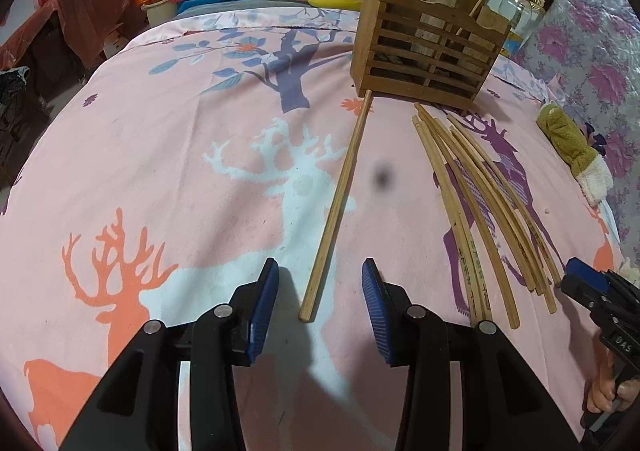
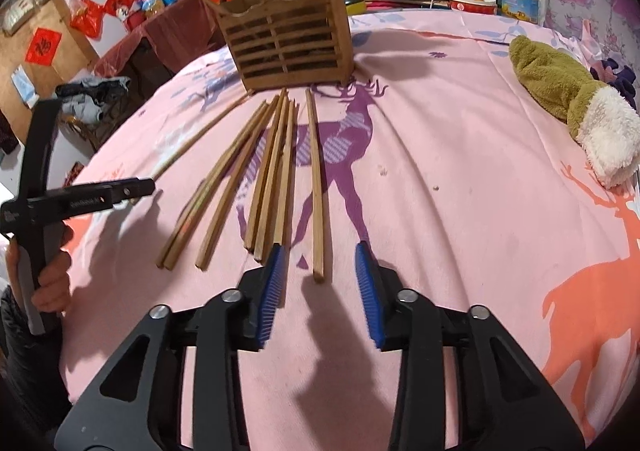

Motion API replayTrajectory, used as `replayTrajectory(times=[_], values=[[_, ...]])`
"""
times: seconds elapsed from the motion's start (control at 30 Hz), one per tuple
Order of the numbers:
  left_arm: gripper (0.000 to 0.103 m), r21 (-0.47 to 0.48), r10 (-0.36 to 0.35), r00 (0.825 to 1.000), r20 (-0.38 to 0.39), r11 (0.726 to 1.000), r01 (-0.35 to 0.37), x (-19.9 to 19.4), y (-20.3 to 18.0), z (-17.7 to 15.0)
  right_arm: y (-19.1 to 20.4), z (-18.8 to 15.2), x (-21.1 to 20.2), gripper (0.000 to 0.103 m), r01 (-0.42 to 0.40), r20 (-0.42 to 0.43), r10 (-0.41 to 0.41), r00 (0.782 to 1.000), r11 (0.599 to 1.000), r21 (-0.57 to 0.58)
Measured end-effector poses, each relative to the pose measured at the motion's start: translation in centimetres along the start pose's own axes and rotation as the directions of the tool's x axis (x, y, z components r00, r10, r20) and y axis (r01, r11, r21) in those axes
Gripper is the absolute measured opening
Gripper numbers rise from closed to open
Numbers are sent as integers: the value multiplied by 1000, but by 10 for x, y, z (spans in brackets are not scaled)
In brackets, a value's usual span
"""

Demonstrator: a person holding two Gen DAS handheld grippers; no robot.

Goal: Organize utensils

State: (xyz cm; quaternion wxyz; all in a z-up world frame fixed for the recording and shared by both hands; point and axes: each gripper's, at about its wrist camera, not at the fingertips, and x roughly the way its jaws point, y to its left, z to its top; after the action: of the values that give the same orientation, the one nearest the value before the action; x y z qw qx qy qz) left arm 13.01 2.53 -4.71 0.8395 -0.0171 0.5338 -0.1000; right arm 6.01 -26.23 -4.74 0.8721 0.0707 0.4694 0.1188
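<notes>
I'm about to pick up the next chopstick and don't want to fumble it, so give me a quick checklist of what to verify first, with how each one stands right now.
1. Left tongs empty and open: ok, nothing between the pads.
2. Right tongs empty and open: ok.
3. Single chopstick lined up with the left tongs: ok, its near end lies in the gap.
4. Rightmost chopstick lined up with the right tongs: ok, apart from the bundle.
5. Wooden holder upright: ok.
6. Free room in the holder's compartments: cannot tell.
</notes>
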Motion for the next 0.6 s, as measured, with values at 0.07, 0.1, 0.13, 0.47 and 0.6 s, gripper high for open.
replayTrajectory(times=[0.07, 0.1, 0.13, 0.47, 0.6], values=[[43, 1, -4, 1000, 1, 1000, 4, -2, 1, -3, 2, -2, 3, 27, 15, -12, -15, 1000, 1000, -12], [43, 2, -8, 1000, 2, 1000, 8, -4, 2, -4, 3, -2, 4, 25, 20, -17, -21, 1000, 1000, -20], [42, 6, -13, 1000, 4, 1000, 13, -5, 2, -6, 3, -2, 6, 23, 26, -21, -27, 999, 999, -27], [18, 77, 22, 1000, 13, 997, -23, -6, -5, -17, 4, -4, 10, 11, 69, -31, -70, 997, 997, -47], [7, 97, 10, 1000, 12, 995, -12, -6, -8, -18, 2, -4, 10, 8, 74, -31, -76, 997, 996, -43]])
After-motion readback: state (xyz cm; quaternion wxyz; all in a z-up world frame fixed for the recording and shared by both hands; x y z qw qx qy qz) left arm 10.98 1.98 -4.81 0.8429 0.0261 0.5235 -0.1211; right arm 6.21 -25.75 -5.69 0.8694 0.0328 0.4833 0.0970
